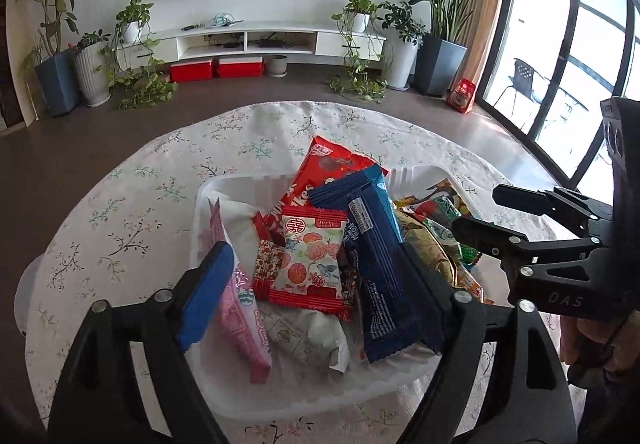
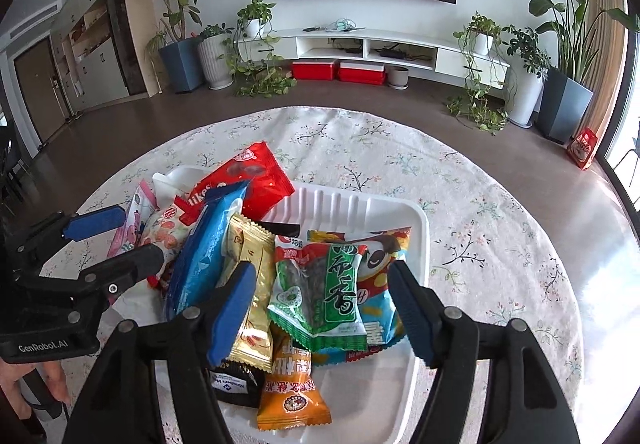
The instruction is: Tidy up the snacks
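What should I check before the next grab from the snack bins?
1. Left gripper open, nothing pinched: ok.
2. Right gripper open, nothing pinched: ok.
3. Two grippers apart from each other: ok, a gap shows between them.
4. Snacks inside the white tray: not ok, the orange packet hangs over the near rim.
5. Blue packet lying flat: not ok, it leans on the pile, across the divide between the bins.
6. Green packet free to lift: ok, it lies on top.
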`<state>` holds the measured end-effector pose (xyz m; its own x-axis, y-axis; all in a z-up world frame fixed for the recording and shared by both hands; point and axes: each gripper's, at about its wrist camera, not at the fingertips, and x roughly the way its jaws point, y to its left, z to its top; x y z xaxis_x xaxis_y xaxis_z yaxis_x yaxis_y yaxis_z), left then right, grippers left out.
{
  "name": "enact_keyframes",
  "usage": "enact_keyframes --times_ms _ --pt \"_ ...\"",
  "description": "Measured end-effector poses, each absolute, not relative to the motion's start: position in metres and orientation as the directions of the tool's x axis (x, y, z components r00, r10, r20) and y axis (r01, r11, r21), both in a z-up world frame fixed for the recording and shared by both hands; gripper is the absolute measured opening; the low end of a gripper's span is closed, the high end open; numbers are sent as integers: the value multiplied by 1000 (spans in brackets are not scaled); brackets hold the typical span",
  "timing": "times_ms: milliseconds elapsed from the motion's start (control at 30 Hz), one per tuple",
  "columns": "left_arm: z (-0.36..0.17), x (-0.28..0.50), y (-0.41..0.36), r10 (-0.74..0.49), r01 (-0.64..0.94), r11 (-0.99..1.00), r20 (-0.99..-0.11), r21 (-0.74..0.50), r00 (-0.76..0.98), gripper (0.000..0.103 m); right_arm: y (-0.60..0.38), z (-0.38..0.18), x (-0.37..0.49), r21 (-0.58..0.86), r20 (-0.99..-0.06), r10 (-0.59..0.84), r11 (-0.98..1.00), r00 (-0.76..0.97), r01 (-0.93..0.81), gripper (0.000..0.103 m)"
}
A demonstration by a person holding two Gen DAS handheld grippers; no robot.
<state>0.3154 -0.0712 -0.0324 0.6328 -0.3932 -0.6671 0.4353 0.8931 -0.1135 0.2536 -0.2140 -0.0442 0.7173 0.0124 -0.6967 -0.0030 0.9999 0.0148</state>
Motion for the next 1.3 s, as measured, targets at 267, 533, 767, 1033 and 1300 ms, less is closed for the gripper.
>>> enact_keyframes --times_ms 267,533,767,1033,1300 --pt "0 250 -51 -307 375 927 -567 4 764 103 -215 -13 203 79 -603 43 997 797 7 91" --pt "42 149 -43 -251 309 949 -442 63 861 103 -205 30 113 154 -382 29 988 924 33 99" --pt "62 81 -38 -141 187 979 -409 75 902 103 -191 69 23 129 -104 -164 976 981 177 103" --pt "54 44 -19 -151 161 987 -514 -27 844 103 -187 64 4 133 -249 -172 969 953 209 103" --pt "29 29 -13 -171 176 983 -589 -49 790 103 -182 24 -4 157 -467 -153 955 871 252 103"
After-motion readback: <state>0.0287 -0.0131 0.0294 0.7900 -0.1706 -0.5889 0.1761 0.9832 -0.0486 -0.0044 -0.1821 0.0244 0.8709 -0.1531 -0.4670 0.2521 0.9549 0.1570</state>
